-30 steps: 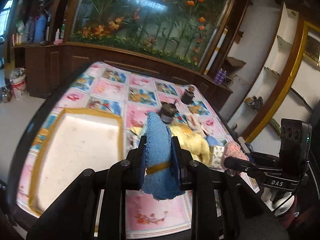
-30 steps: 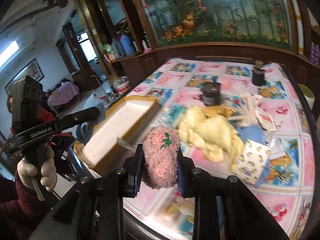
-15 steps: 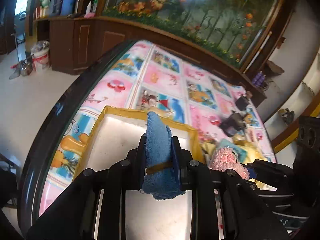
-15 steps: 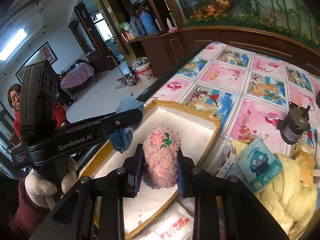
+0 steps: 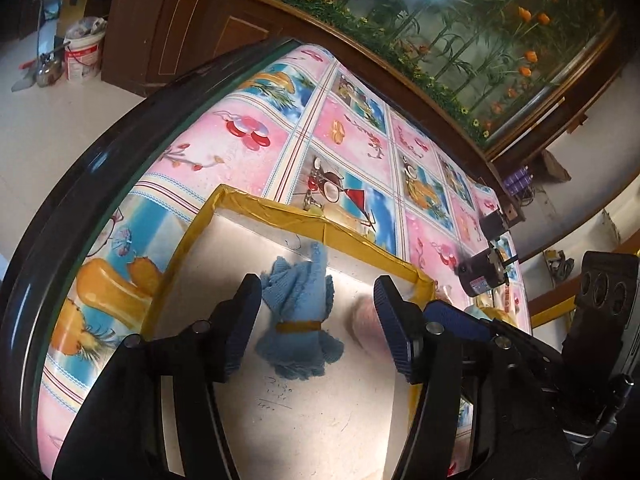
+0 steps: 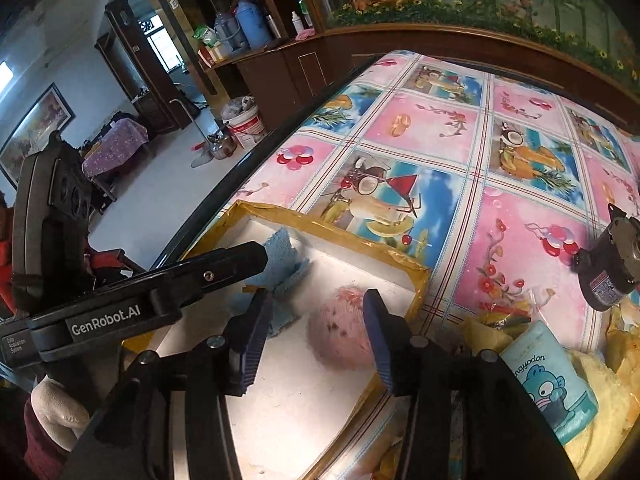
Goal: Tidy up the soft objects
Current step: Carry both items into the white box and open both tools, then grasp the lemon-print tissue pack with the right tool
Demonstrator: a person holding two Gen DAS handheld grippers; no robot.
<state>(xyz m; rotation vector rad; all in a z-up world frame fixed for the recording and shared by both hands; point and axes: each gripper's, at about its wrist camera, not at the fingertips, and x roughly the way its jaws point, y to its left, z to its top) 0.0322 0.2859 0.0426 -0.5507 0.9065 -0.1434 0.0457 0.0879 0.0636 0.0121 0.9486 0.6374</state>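
Over the near-left part of the white tray, whose rim was wrapped in yellow tape, the left gripper pointed steeply down with its jaws spread; they had just been opening, and the blue cloth bundle, tied round with a yellow band, lay between them on the tray floor, touching neither pad that I could see. Just right of it in the same tray sat the fluffy pink plush, blurred in both views. The right gripper stood over it, its jaws likewise just parted and clear of the plush on either side. Farther right, outside the tray on the patterned tablecloth, lay a blue cartoon-printed packet against a yellow fuzzy heap, and beyond them a dark motor-like cylinder.
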